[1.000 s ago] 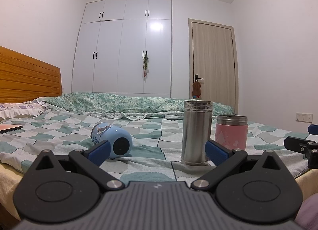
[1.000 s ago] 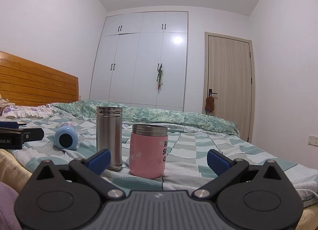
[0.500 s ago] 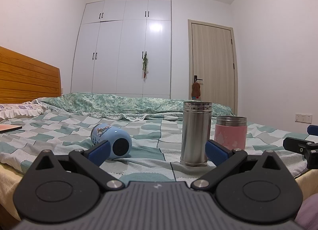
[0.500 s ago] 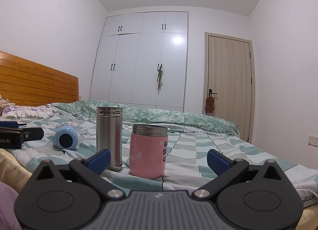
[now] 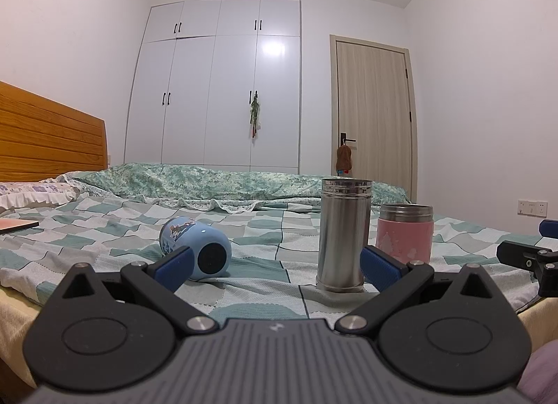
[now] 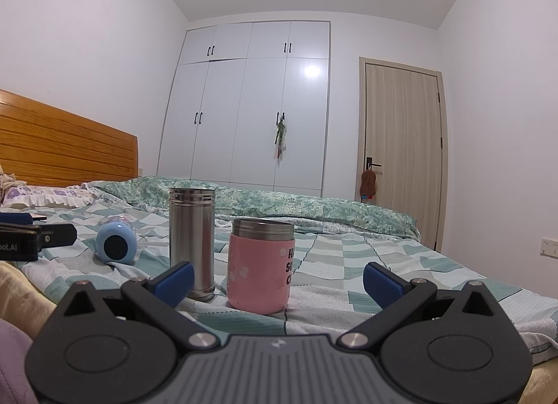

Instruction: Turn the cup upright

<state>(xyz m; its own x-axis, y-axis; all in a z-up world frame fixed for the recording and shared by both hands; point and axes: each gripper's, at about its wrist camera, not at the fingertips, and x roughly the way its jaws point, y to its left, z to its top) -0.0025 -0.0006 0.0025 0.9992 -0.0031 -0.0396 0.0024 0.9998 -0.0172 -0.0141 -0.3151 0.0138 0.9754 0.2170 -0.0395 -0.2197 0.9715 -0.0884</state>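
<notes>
A light blue cup (image 5: 195, 245) with a cartoon print lies on its side on the checked bedspread, its dark round base toward me. It also shows in the right wrist view (image 6: 116, 243) at the left. My left gripper (image 5: 277, 266) is open and empty, held short of the cup, whose base sits just behind my left fingertip. My right gripper (image 6: 277, 280) is open and empty, in front of the pink cup. The left gripper's tip shows at the left edge of the right wrist view (image 6: 35, 238), the right gripper's tip at the right edge of the left wrist view (image 5: 530, 257).
A tall steel cup (image 5: 343, 235) stands upright with a short pink cup (image 5: 404, 233) to its right; both show in the right wrist view, steel (image 6: 191, 243) and pink (image 6: 261, 266). A rolled quilt (image 5: 223, 186) lies behind. A wooden headboard (image 5: 48, 139) is at the left.
The left wrist view has shifted very slightly; the cups sit a touch lower and left. The right gripper has not moved. Nothing was grasped.
</notes>
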